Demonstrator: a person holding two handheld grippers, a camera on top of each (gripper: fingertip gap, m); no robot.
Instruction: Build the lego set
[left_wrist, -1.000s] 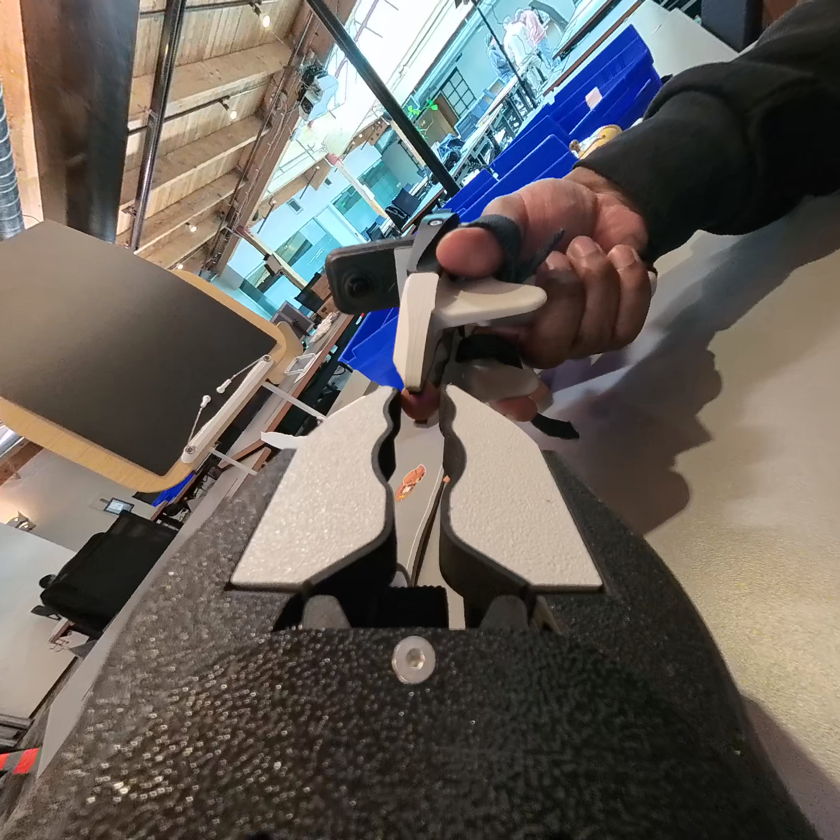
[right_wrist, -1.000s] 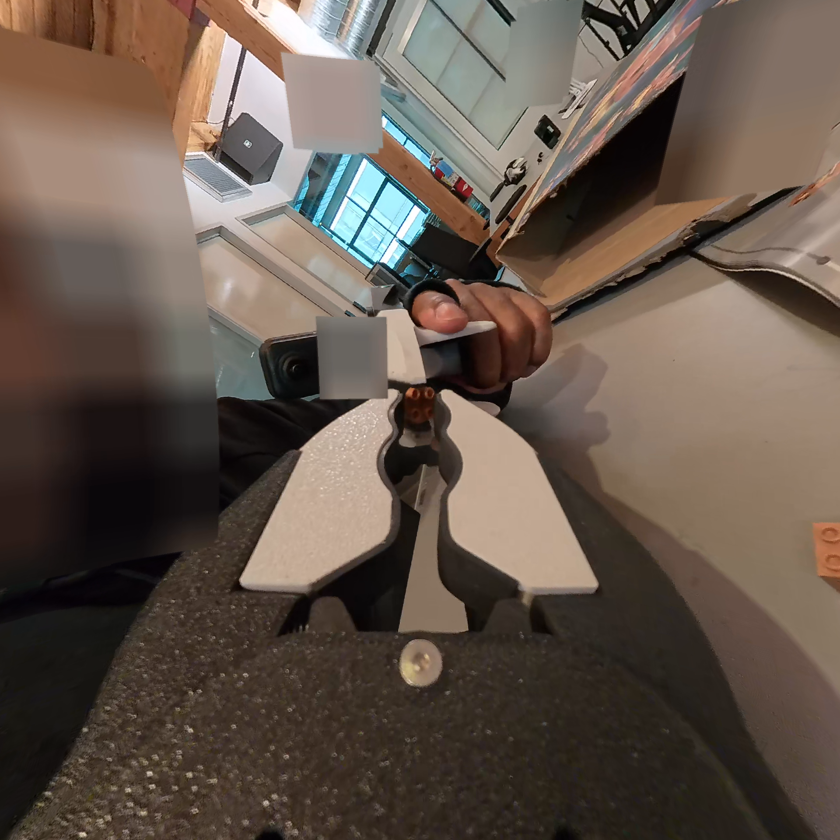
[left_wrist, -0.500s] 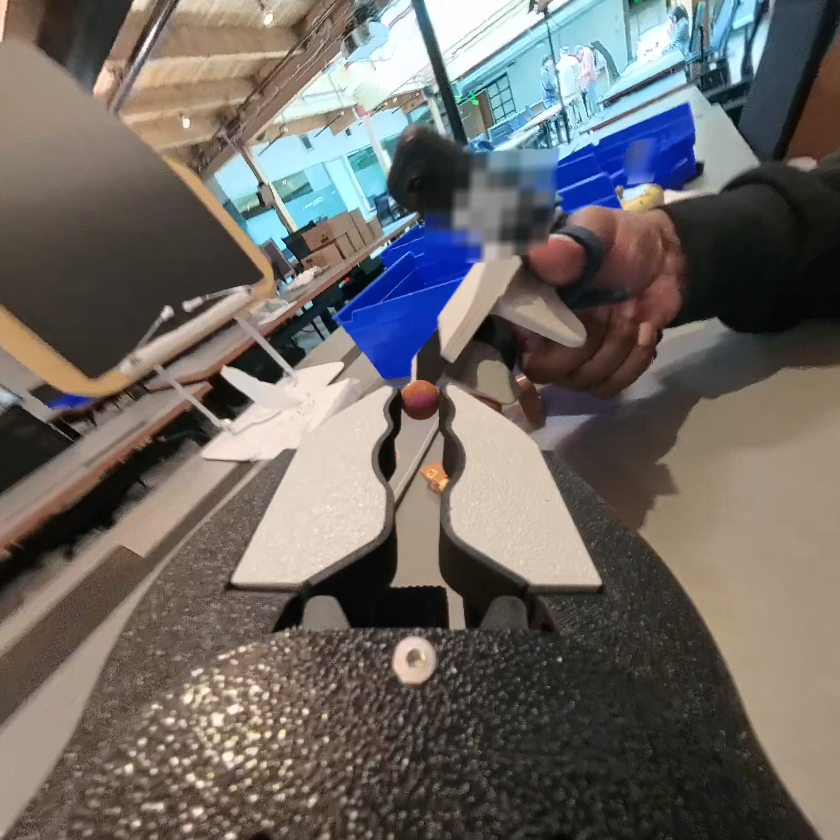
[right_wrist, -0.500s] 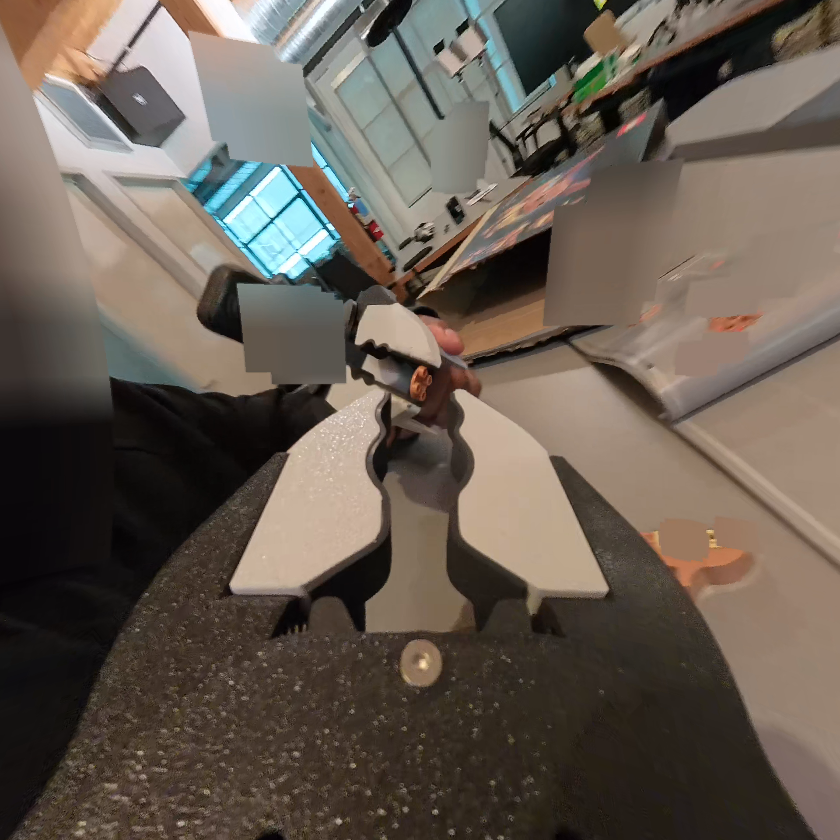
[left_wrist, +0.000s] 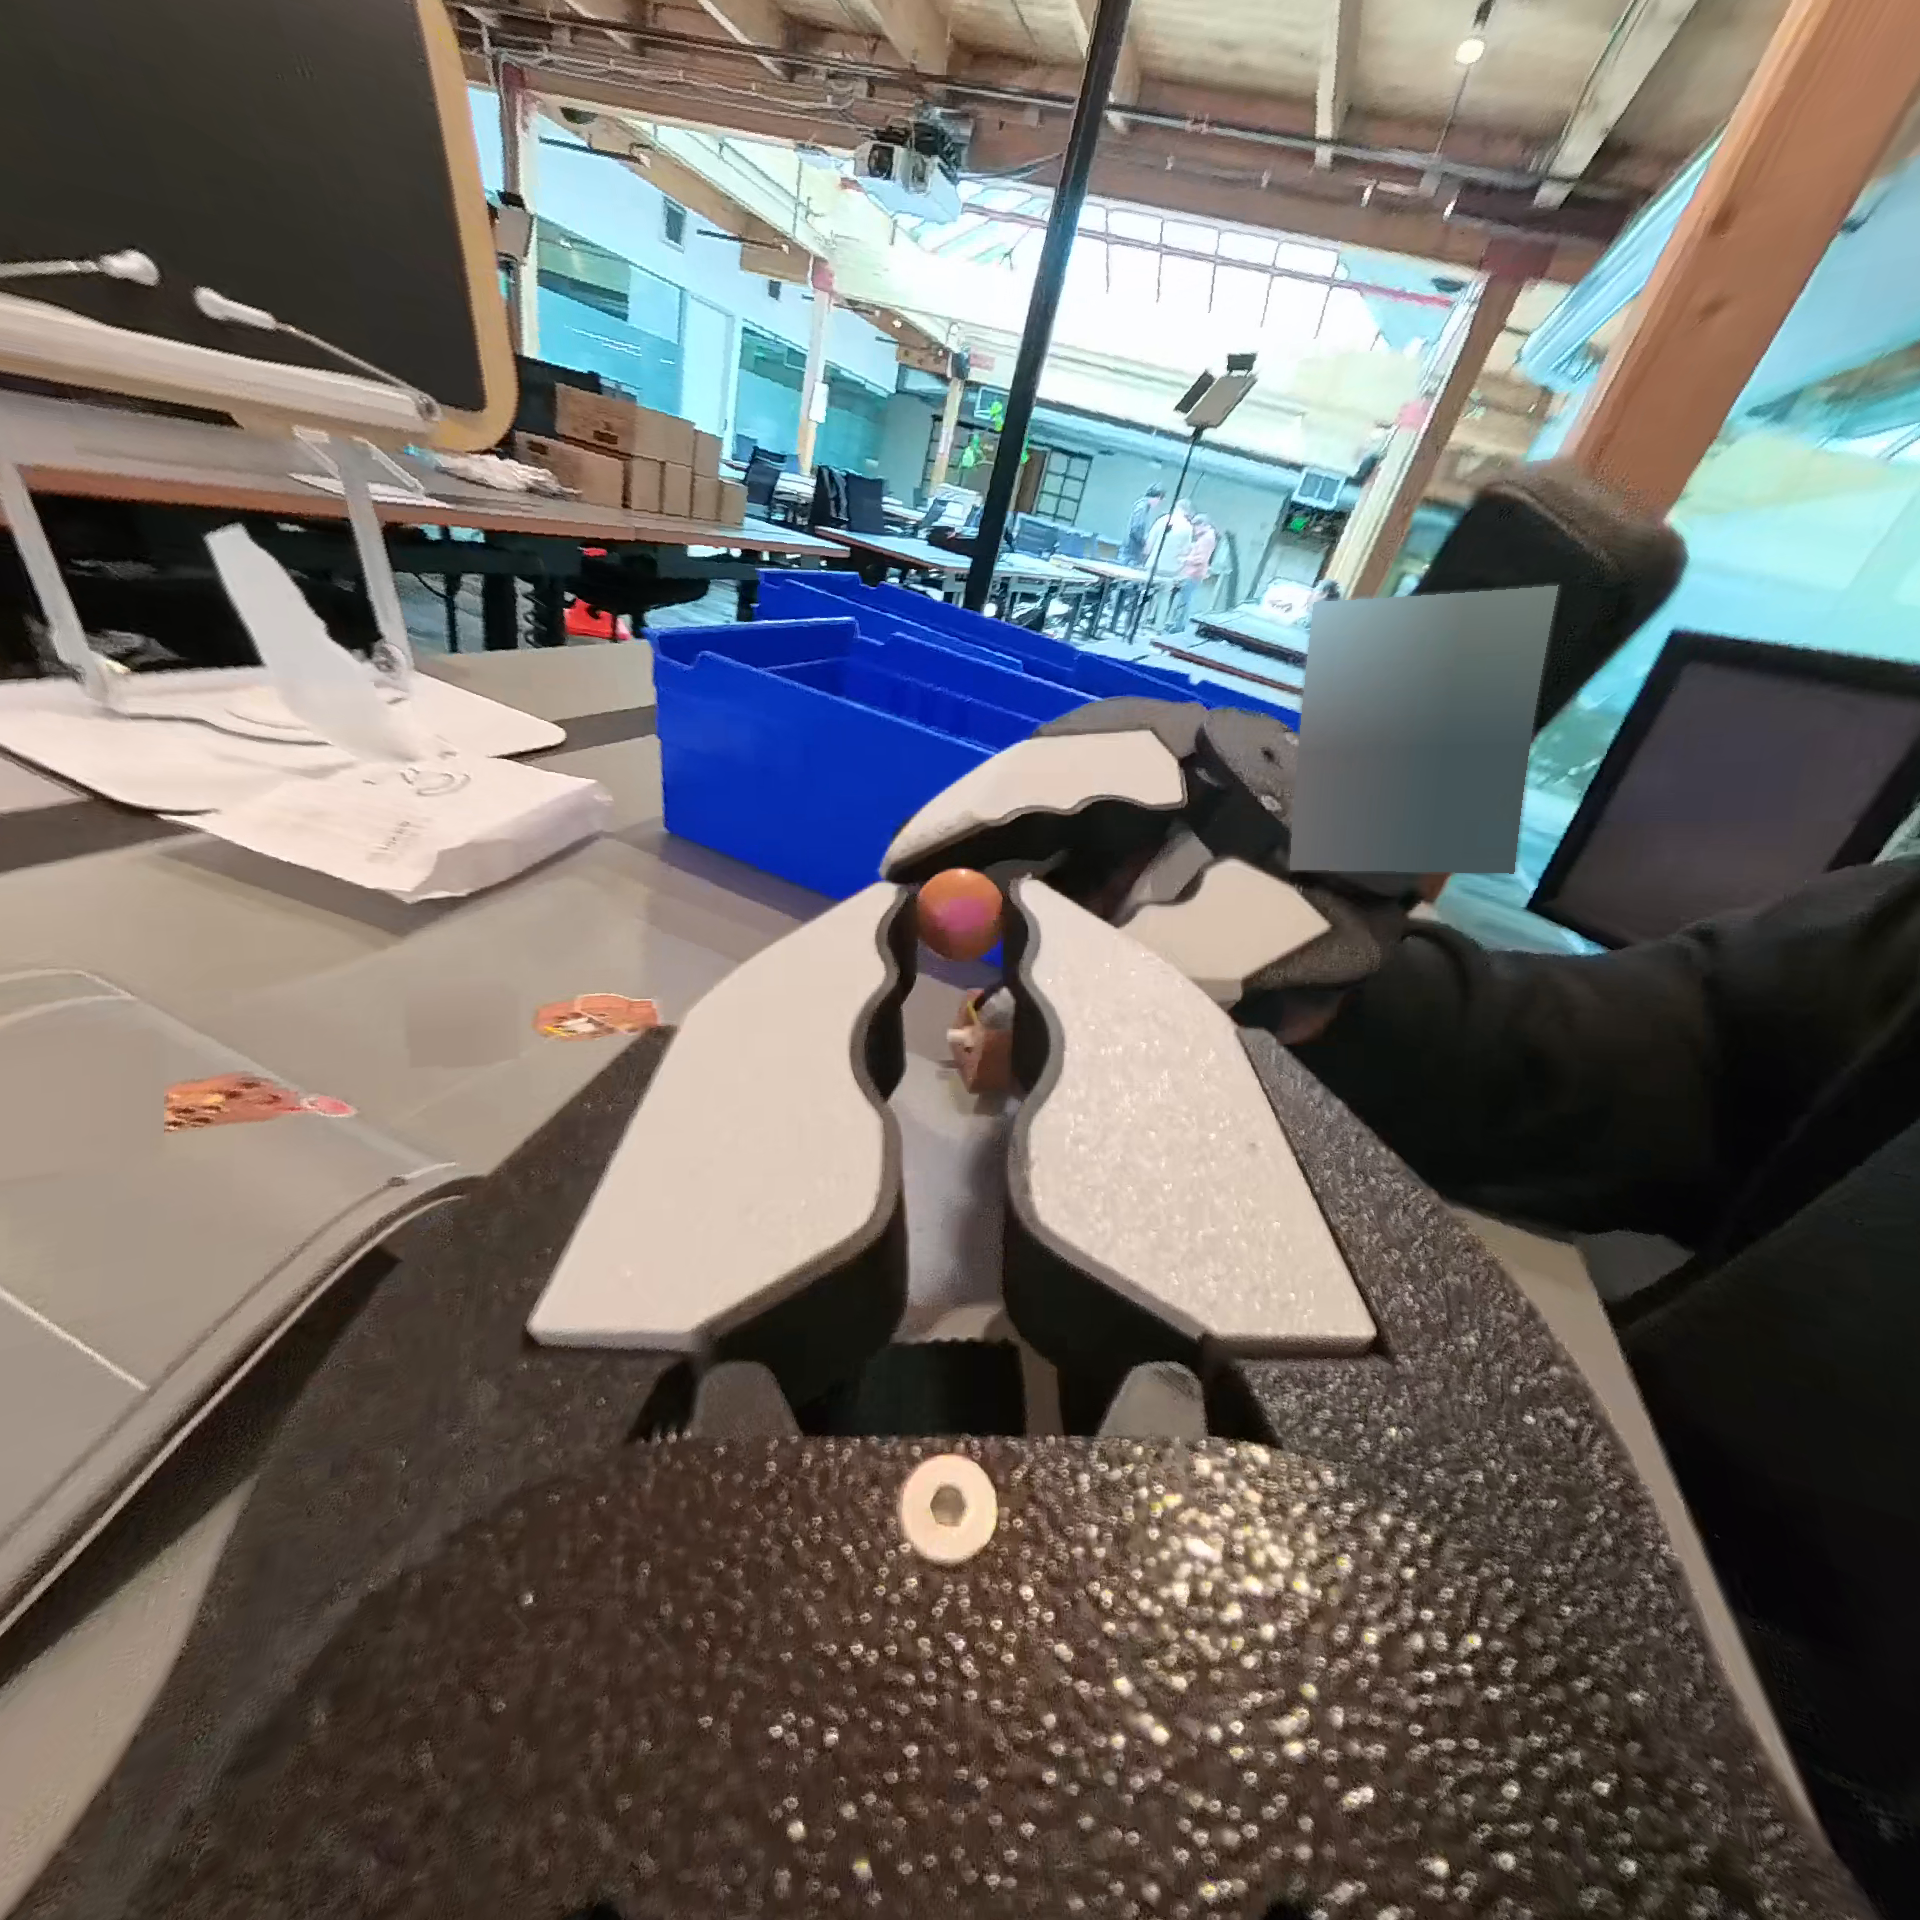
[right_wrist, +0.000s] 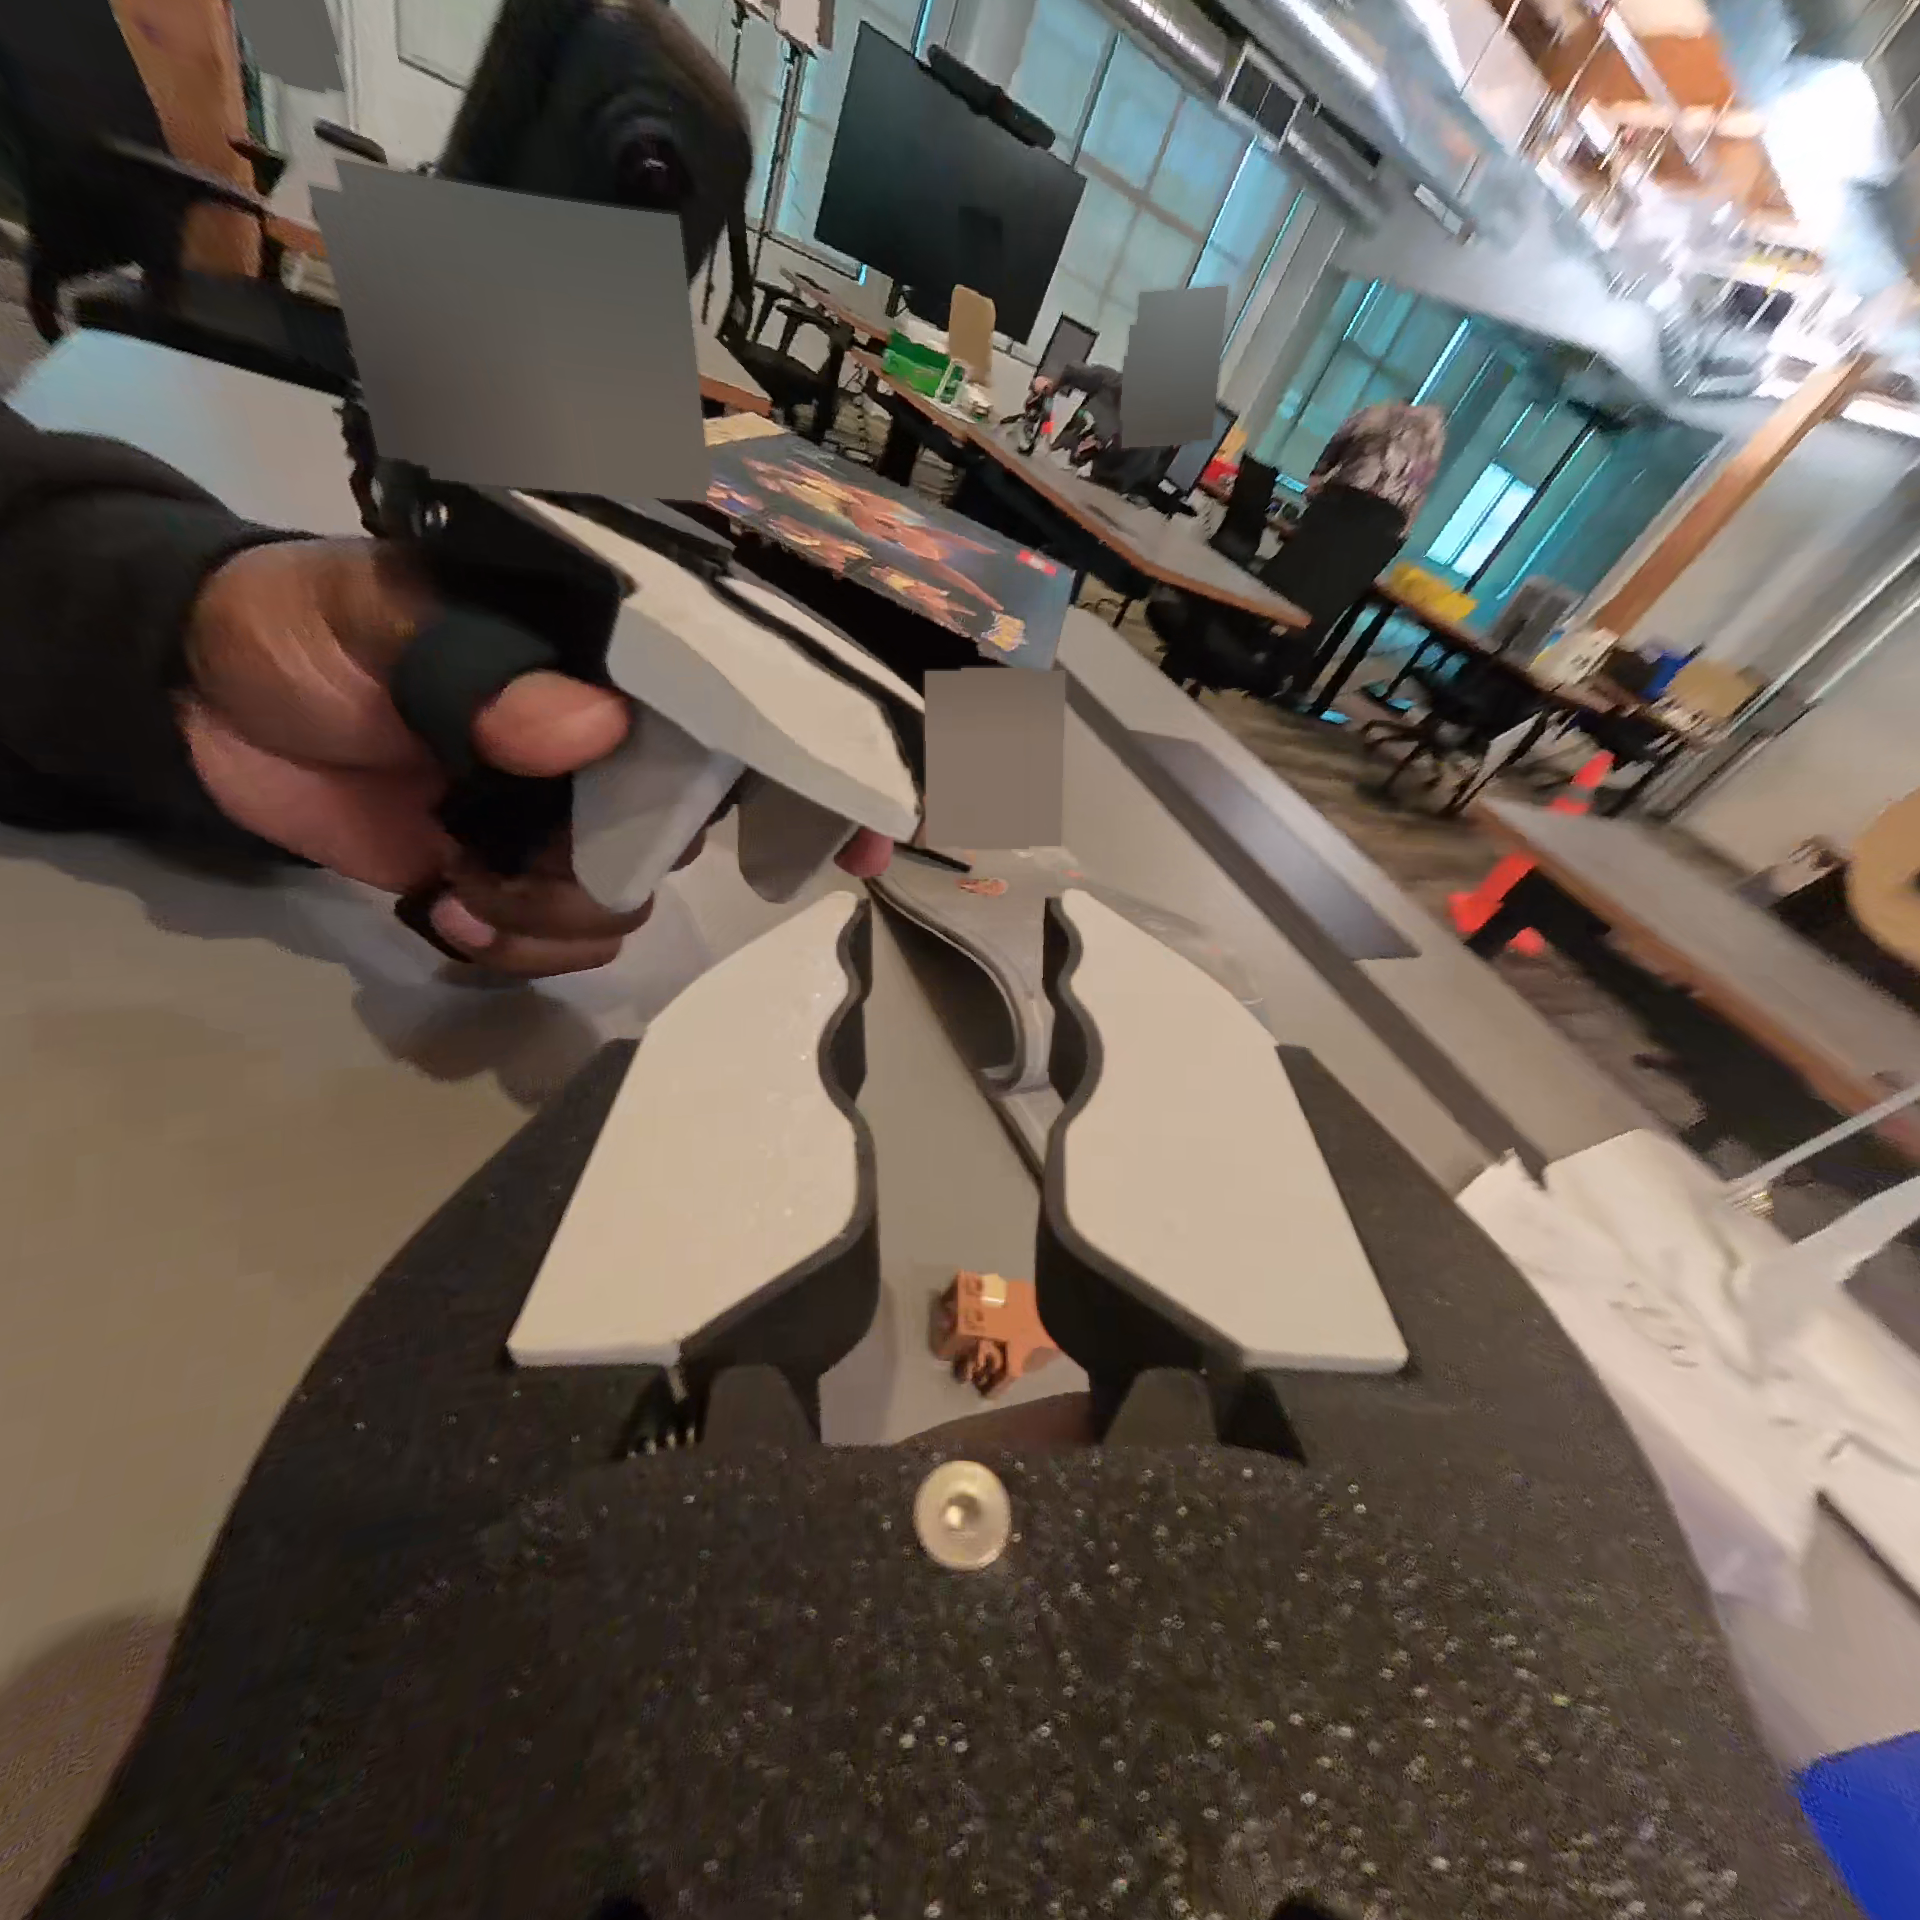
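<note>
The left claw (left_wrist: 958, 914) is clenched on a small round brown piece with a pink patch (left_wrist: 958, 912). The piece sits at the very tips, with a fingertip (left_wrist: 831, 966) pressing on each side of it. Below and behind it, between the fingers, a small brown brick assembly (left_wrist: 982, 1049) lies on the grey bench (left_wrist: 416, 935).

The right claw (right_wrist: 956, 914) is released. Its fingers (right_wrist: 769, 1039) stand apart with only the bench and the curved edge of a grey tray (right_wrist: 1013, 987) showing between them. The same brown brick assembly (right_wrist: 982, 1320) lies on the bench near the base of these fingers, touching neither.

In the left wrist view the right claw appears just beyond the held piece, its upper finger (left_wrist: 1039, 790) arching over it. In the right wrist view the left claw is at the upper left, gripped by a hand (right_wrist: 343, 727); its tips are covered by a patch.

Surroundings:
- Blue bins (left_wrist: 810, 748) at the far side of the bench.
- White paper sheets (left_wrist: 416, 821) on the far left.
- Two small brown sticker-like pieces (left_wrist: 597, 1013) on the left.
- A colourful flat box (right_wrist: 894, 540) at the far side in the right wrist view.
</note>
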